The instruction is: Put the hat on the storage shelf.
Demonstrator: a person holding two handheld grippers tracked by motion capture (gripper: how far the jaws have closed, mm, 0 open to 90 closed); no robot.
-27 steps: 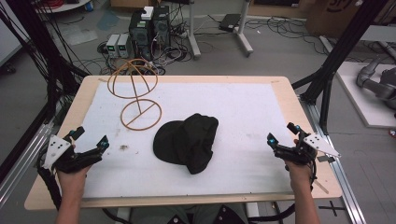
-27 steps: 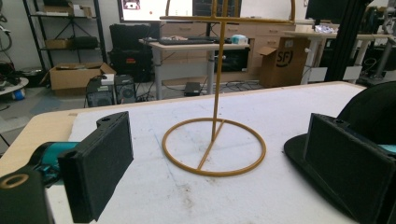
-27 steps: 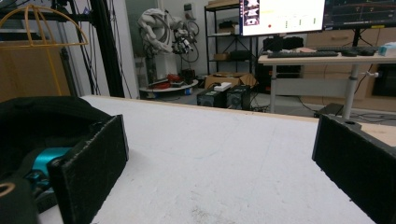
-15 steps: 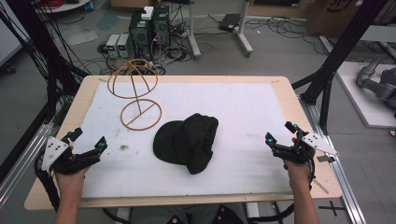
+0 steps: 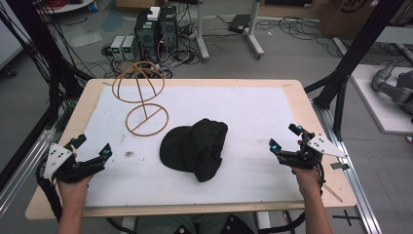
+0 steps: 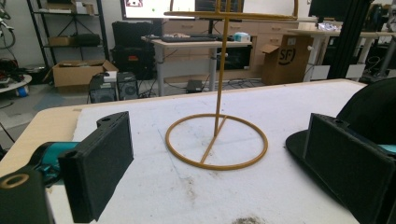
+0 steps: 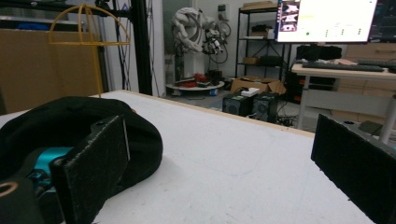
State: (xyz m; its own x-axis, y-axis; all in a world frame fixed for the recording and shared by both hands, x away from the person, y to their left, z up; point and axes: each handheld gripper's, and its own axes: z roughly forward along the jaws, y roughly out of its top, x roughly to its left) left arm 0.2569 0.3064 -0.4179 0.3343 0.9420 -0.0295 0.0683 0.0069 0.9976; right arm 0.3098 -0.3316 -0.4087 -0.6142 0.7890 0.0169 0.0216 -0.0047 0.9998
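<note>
Between two wide-open hand-held grippers, left [image 5: 90,148] and right [image 5: 282,138], a floppy black cap [image 5: 196,147] is lying; grabbing could topple the thin gold wire stand [image 5: 141,100].

Even indoor light is falling on the bench [image 5: 253,107]; monitor [image 7: 327,18] is glaring, everything's looking soft.

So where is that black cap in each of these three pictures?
High view: the black cap lies mid-table, right of the wire stand's ring base.
Left gripper view: at the right edge, behind the right jaw.
Right gripper view: lower left, behind the left jaw.
Shared landmark: the yellow wire hat stand.
</note>
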